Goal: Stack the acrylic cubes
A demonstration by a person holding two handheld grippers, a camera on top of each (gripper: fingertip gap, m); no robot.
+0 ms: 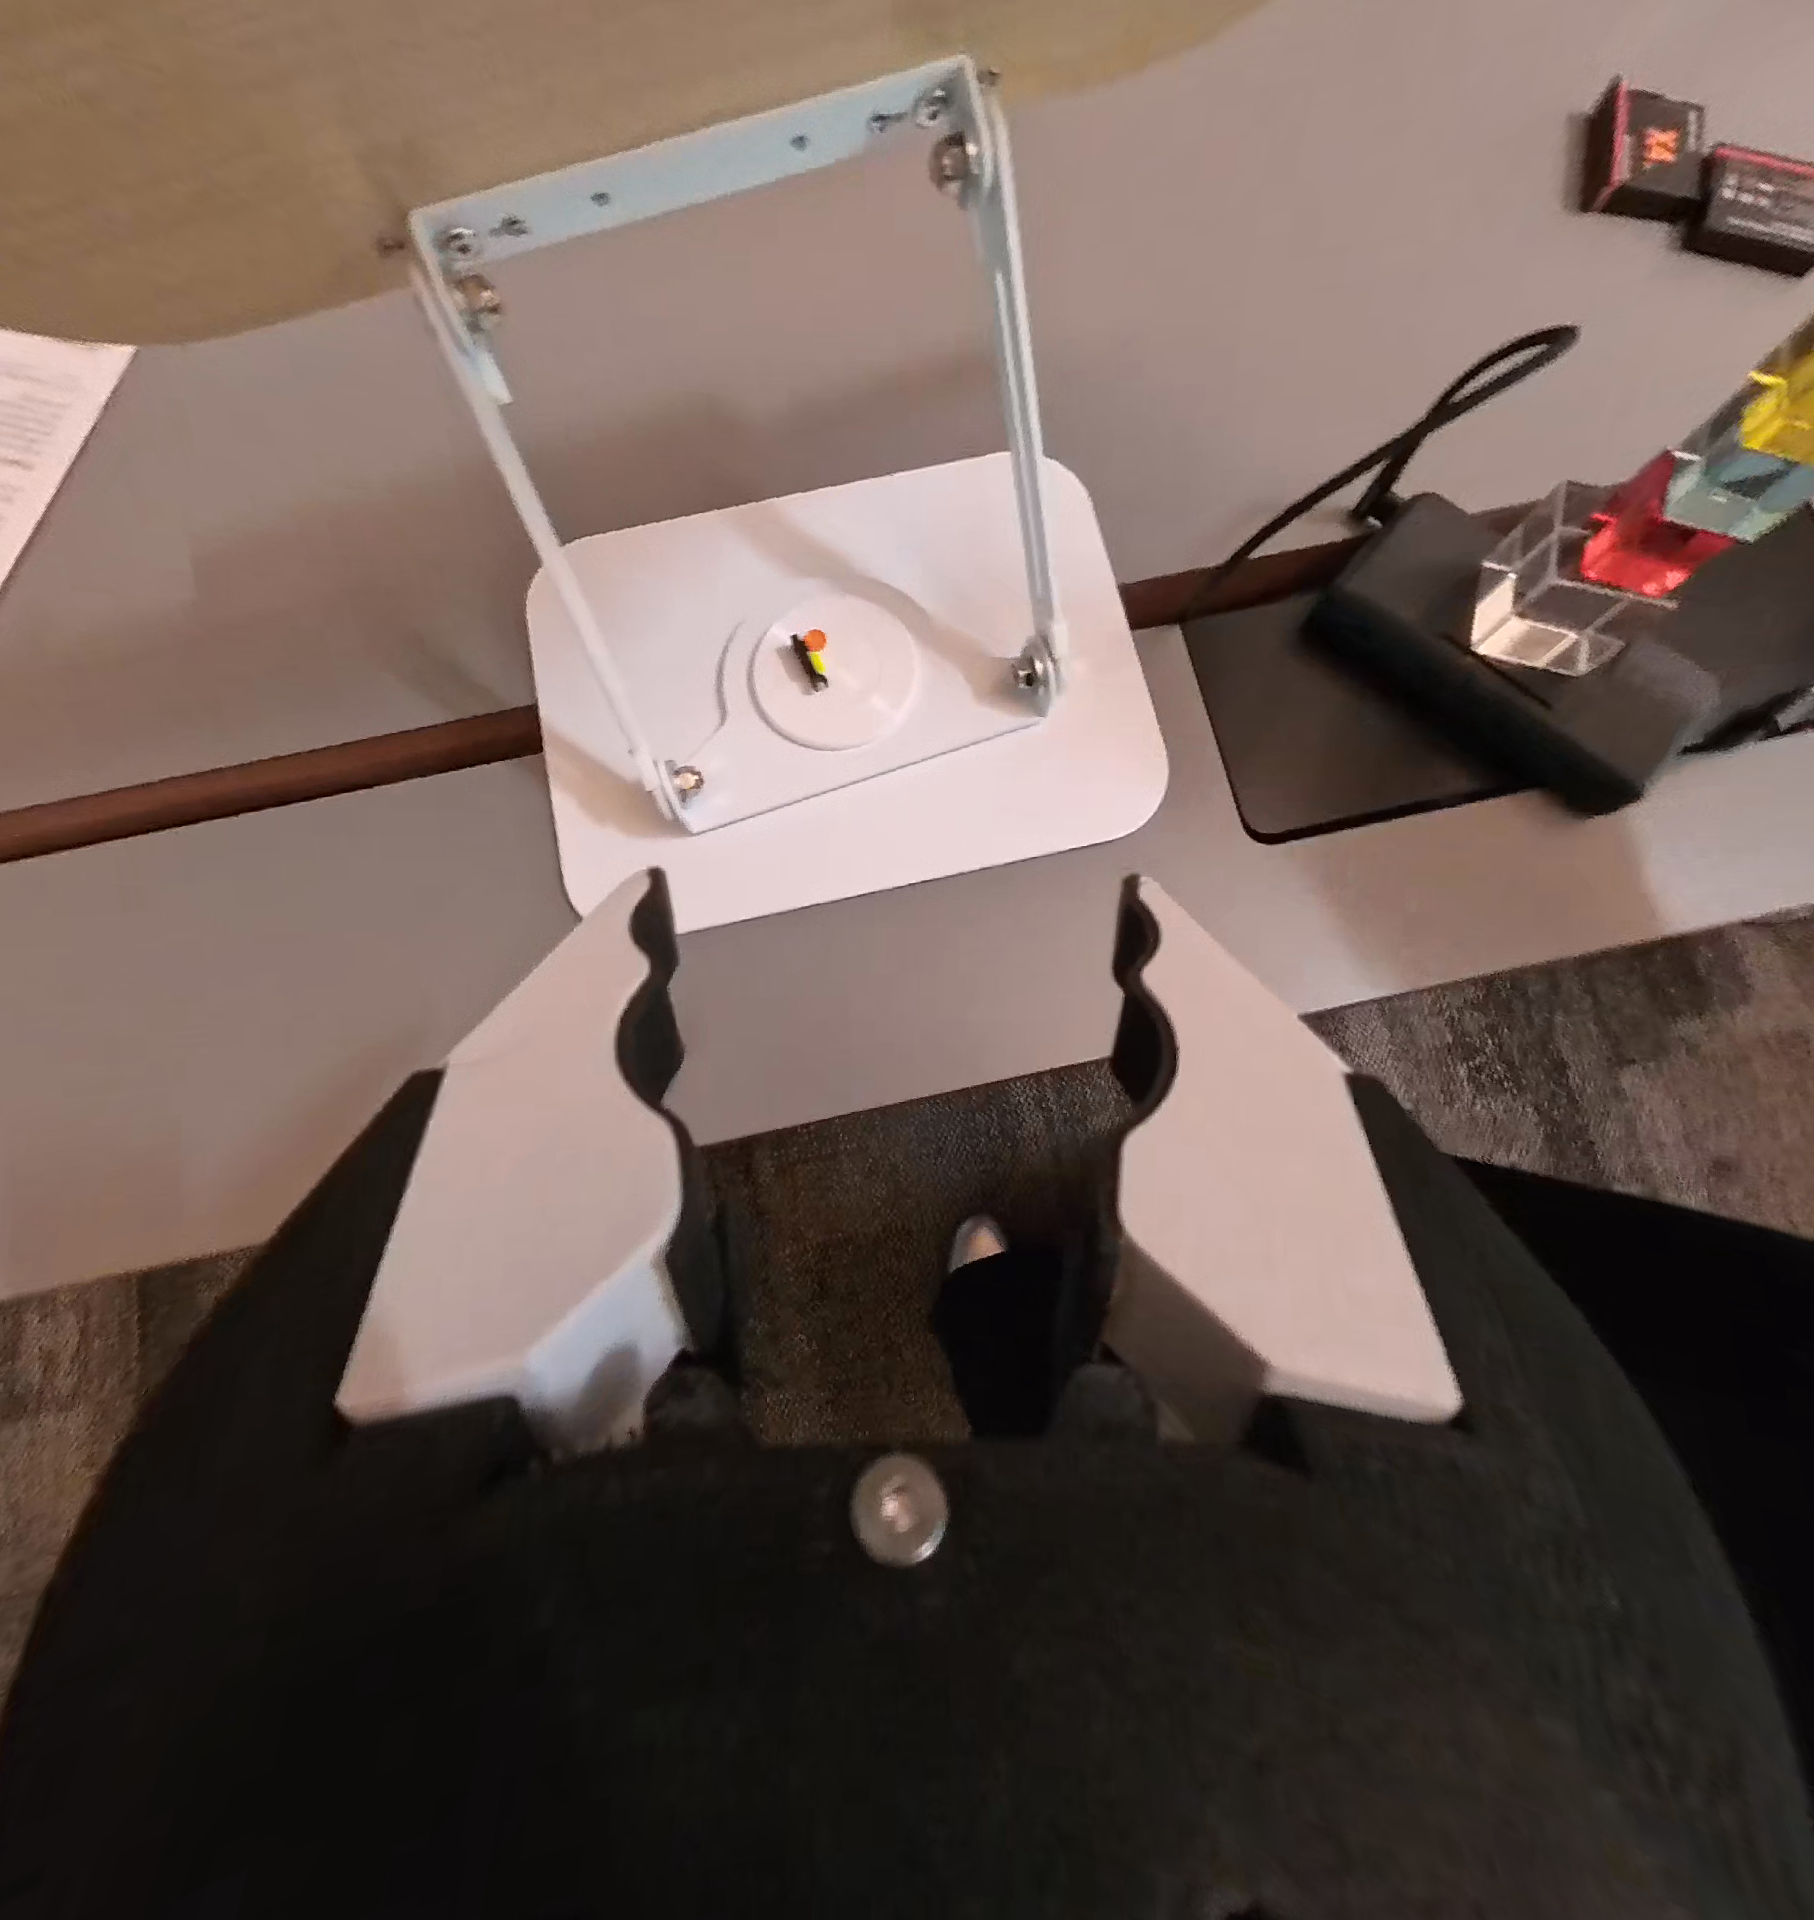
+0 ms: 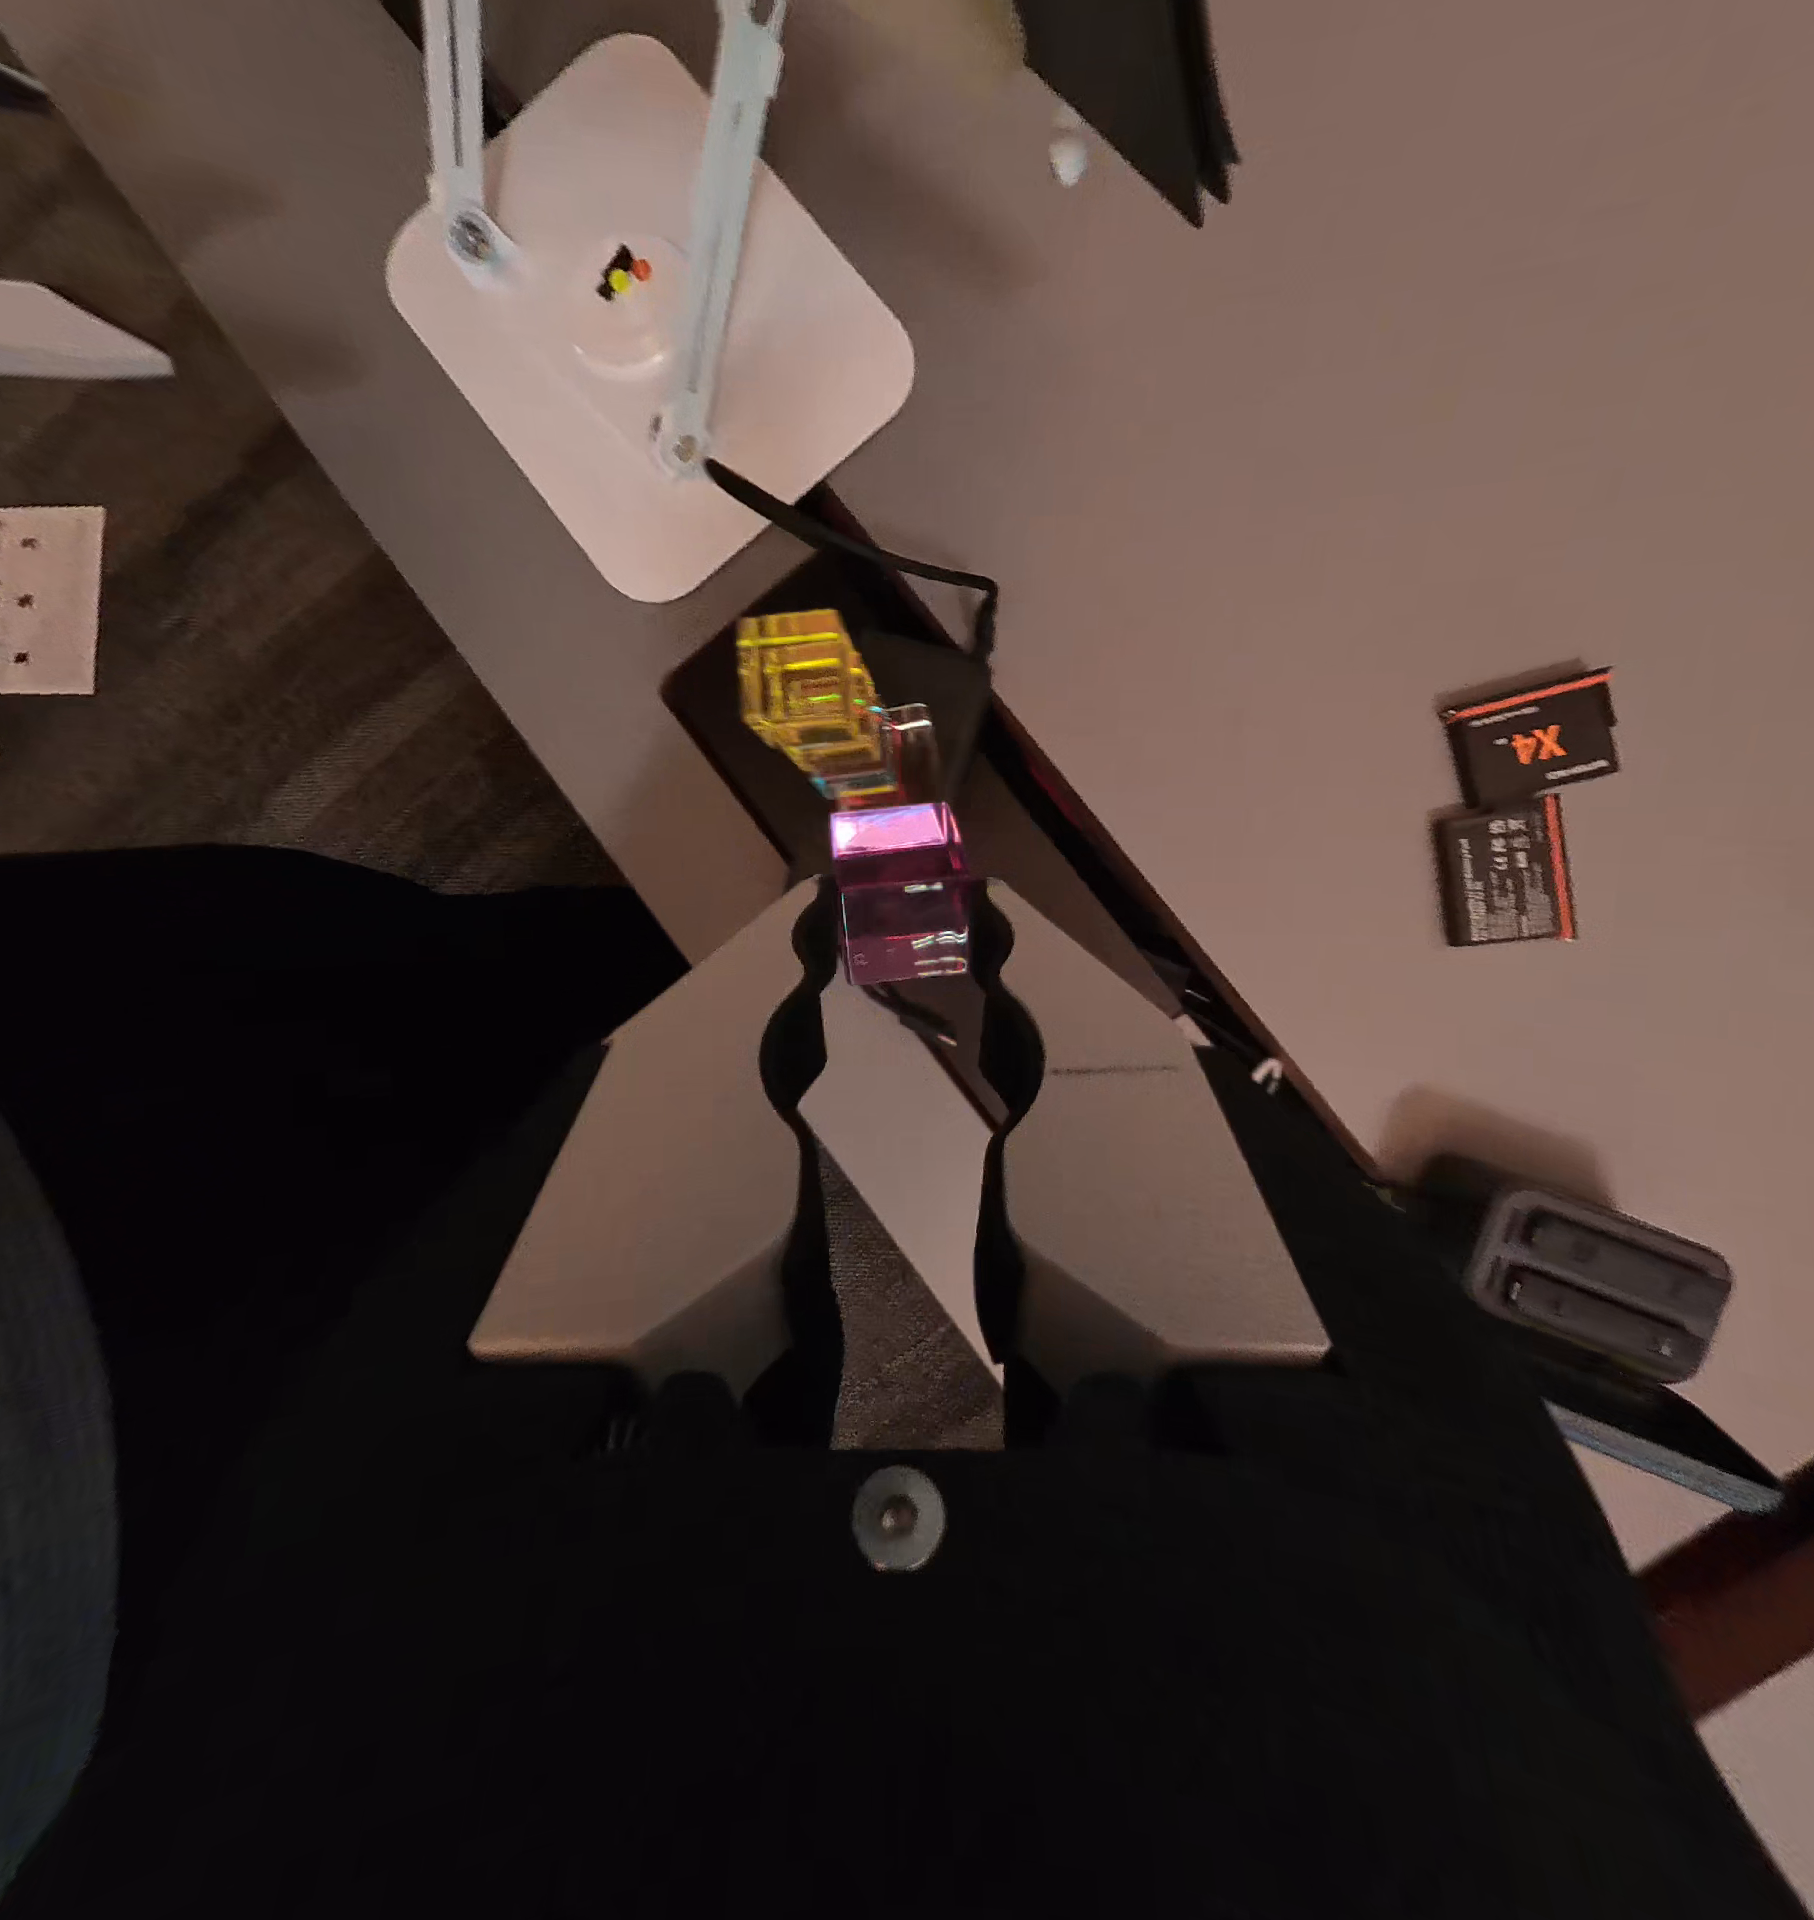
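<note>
Two tools show, each from its own wrist camera, and both pictures are smeared by motion blur, so small details are soft. The left tool (image 1: 892, 904) hangs above the near edge of the grey tabletop (image 1: 259, 540), its jaws spread wide with only bare tabletop between them; it points at a white stand (image 1: 851, 790) just ahead, whose flat base carries a tall bracket frame and a tiny orange-and-yellow part too small to identify. At the right edge of that view a stack of clear and coloured cubes (image 1: 1672, 520) rises from a black block (image 1: 1485, 665) and is cut off by the frame.

The right tool (image 2: 903, 914) is rolled, so the tabletop runs diagonally, and it looks steeply down. Its jaws are narrowed on a magenta cube (image 2: 898, 914), both dark pads pressed against the cube's sides at the fingertips. Just beyond sits a yellow cube (image 2: 799, 686), topping the stack; the cubes beneath it are mostly hidden. Two black packs (image 2: 1516, 810) lie well apart to the right, and a dark grey tray (image 2: 1599, 1288) sits near the tabletop's edge. A white sheet (image 1: 9, 468) is cropped at the left.
</note>
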